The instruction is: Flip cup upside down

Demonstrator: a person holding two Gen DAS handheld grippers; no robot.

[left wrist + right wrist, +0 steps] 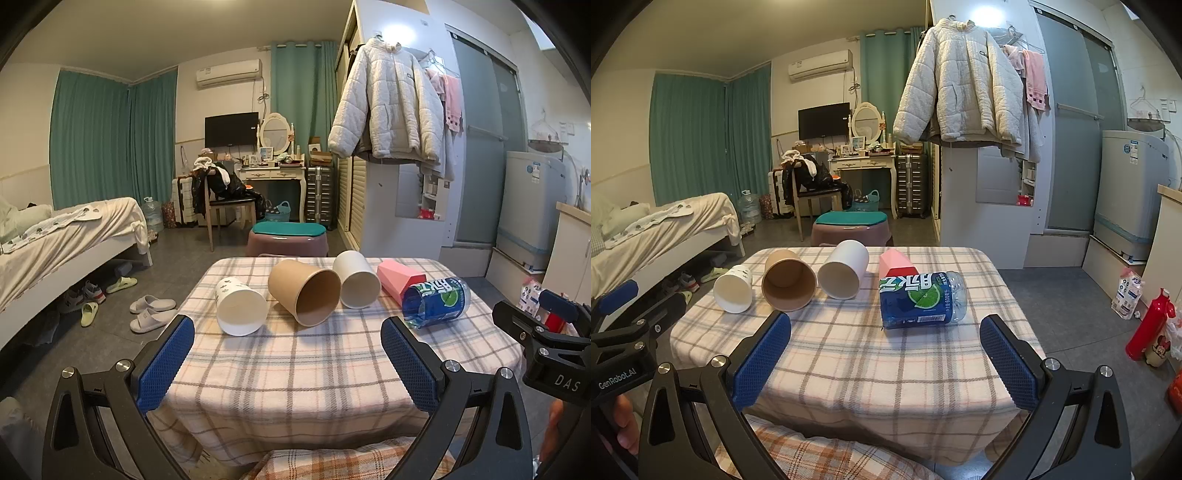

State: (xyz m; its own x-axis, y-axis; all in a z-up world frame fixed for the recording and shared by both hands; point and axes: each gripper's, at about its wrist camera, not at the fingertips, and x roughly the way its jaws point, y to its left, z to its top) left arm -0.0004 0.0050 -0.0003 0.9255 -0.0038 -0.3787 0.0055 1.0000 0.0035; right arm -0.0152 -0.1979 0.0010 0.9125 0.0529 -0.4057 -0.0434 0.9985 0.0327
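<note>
We are holding the left hand-held gripper (287, 345) and right hand-held gripper (885, 341) spread, gripping nothing; every cup, including the brown cup (304, 291), is lying sideways on the tabletop (295, 369), none flipped yet.

Green curtains (92, 136) hang behind a bed (66, 236). A white coat (388, 107) hangs up. The floor (177, 258) is gray.

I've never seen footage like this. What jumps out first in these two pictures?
A row of containers lies tipped over on the checked table: a small white cup, a brown cup, a white cup, a pink box and a cut-off blue bottle. Blue-padded fingers of each open hand-held gripper frame the foreground. Behind, a white jacket hangs high.
</note>
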